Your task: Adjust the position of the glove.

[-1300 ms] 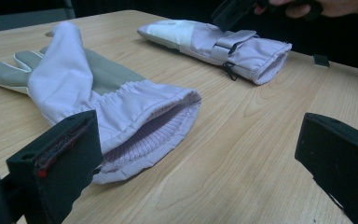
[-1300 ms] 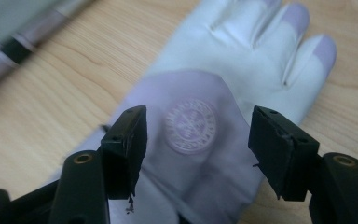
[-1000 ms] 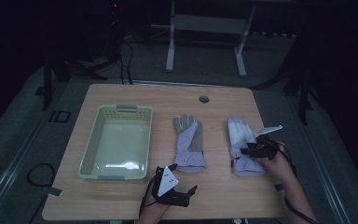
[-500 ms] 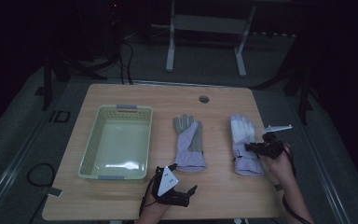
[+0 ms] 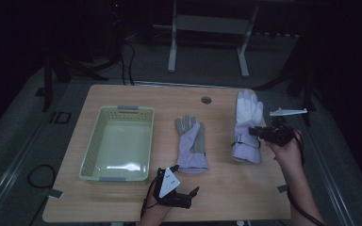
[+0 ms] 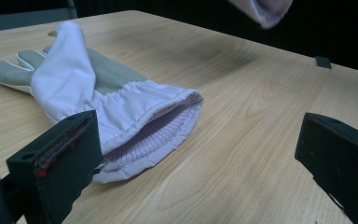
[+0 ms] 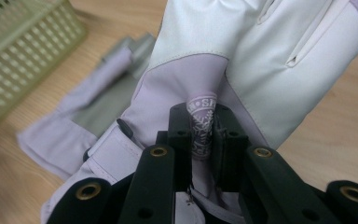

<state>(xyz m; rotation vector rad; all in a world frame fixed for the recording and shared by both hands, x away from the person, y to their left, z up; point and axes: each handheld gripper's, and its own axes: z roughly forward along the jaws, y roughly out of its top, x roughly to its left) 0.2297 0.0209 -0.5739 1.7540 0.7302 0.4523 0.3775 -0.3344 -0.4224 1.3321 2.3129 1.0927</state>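
Two lilac-and-white gloves are on show. One glove (image 5: 191, 143) lies flat in the middle of the table, grey palm up, its ribbed cuff (image 6: 158, 126) facing my left gripper (image 5: 194, 194). That gripper rests near the front edge, open, with nothing between its jaws. The other glove (image 5: 246, 125) hangs lifted off the table at the right. My right gripper (image 5: 254, 132) is shut on a pinched fold of its fabric (image 7: 201, 123), and the glove's fingers point away from me.
A pale green plastic basket (image 5: 117, 113) stands empty at the left of the wooden table (image 5: 136, 94). A small round grommet (image 5: 206, 100) sits near the far edge. Metal stand legs (image 5: 207, 42) rise on the floor beyond the table.
My right gripper has raised the right glove off the table and carried it a little away from me. The left gripper and the middle glove have stayed put.
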